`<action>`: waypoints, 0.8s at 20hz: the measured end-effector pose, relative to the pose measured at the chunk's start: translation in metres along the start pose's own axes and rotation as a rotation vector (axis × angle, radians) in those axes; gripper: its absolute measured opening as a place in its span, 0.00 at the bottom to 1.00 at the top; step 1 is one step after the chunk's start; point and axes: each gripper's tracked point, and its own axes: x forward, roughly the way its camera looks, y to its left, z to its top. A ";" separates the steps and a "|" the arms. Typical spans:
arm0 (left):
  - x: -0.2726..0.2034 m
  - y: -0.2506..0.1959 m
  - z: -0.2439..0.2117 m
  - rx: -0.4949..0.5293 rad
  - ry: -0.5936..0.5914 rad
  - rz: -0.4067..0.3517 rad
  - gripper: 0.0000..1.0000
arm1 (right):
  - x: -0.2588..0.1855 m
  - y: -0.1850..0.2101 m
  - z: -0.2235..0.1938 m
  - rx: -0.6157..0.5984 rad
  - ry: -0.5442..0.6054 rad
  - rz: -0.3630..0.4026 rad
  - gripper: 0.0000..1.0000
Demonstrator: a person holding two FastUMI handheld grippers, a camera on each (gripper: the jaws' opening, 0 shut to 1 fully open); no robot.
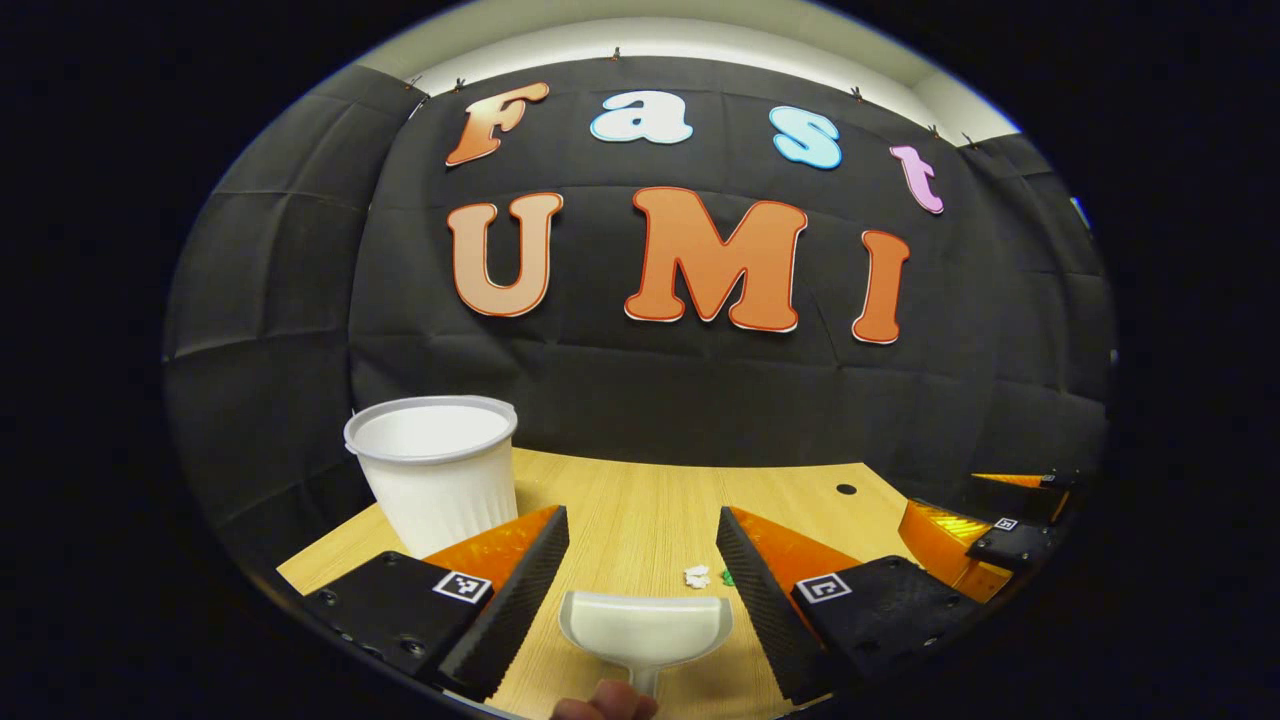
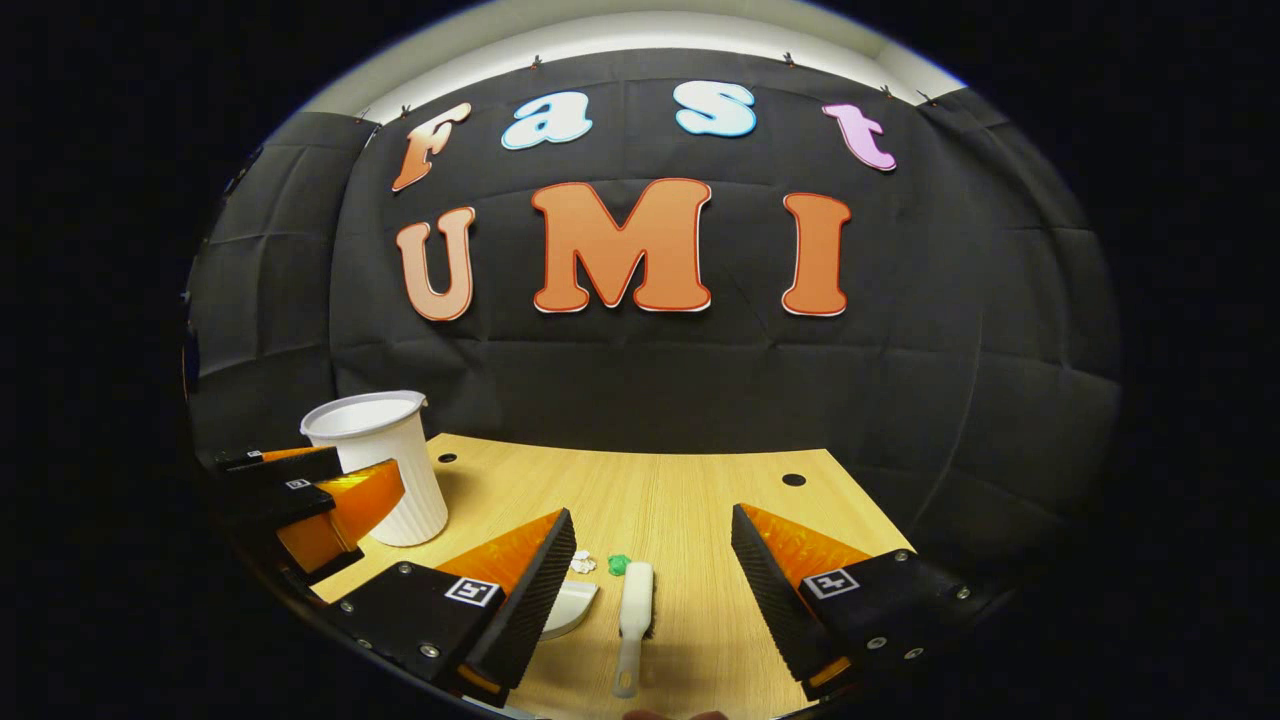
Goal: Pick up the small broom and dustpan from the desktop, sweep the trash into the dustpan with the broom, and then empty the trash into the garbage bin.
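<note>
In the left gripper view, your left gripper [image 1: 642, 590] has its fingers spread wide and holds nothing. The small white plastic dustpan [image 1: 645, 628] lies on the light wooden worktop [image 1: 650, 500] at bottom centre, between the fingers, apart from both. White and green trash scraps [image 1: 705, 576] lie just beyond it. The white ribbed plastic garbage bin [image 1: 437, 470] stands at centre left.

In the right gripper view, your right gripper [image 2: 653, 590] is likewise wide open and empty. The small white broom [image 2: 634, 620] lies between its fingers at bottom centre.
</note>
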 end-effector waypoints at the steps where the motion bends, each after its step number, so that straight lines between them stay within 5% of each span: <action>1: 0.000 -0.001 0.002 -0.001 -0.003 0.000 0.94 | 0.001 0.000 0.000 -0.005 0.000 0.010 0.94; 9: -0.015 0.000 0.008 0.026 -0.054 0.109 0.94 | 0.000 -0.008 0.001 -0.059 -0.050 0.081 0.94; 16: 0.024 -0.007 -0.088 -0.004 0.278 -0.003 0.95 | 0.033 0.001 -0.088 -0.004 0.267 0.064 0.94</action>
